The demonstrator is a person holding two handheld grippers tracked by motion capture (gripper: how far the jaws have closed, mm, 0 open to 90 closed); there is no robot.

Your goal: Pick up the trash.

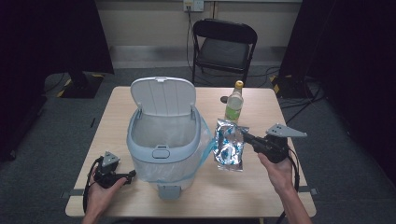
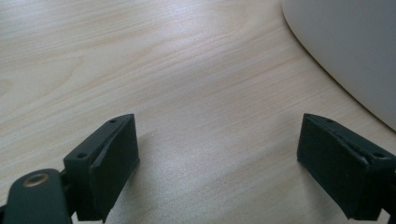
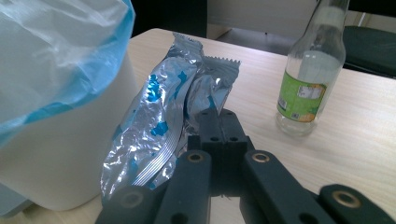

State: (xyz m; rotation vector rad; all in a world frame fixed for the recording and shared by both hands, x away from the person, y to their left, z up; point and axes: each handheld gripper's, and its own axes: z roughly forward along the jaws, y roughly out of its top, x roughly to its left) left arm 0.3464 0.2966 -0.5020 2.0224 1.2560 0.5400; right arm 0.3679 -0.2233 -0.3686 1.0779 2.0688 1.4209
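Observation:
A silver and blue foil snack bag (image 1: 229, 145) hangs just above the table, right of the bin, with my right gripper (image 1: 243, 136) shut on its right edge. In the right gripper view the crumpled foil snack bag (image 3: 159, 126) is pinched between the closed jaws of the right gripper (image 3: 219, 122). The white pedal bin (image 1: 163, 140) stands mid-table, lid up, lined with a blue-rimmed plastic bag. My left gripper (image 1: 132, 174) rests on the table at the bin's lower left; the left gripper (image 2: 219, 163) stands open over bare wood, nothing between its jaws.
A clear glass bottle (image 1: 234, 102) with a green label and yellow cap stands upright behind the foil bag, and the same bottle (image 3: 310, 79) is to the right in the right gripper view. A black folding chair (image 1: 223, 46) stands beyond the wooden table (image 1: 261, 186).

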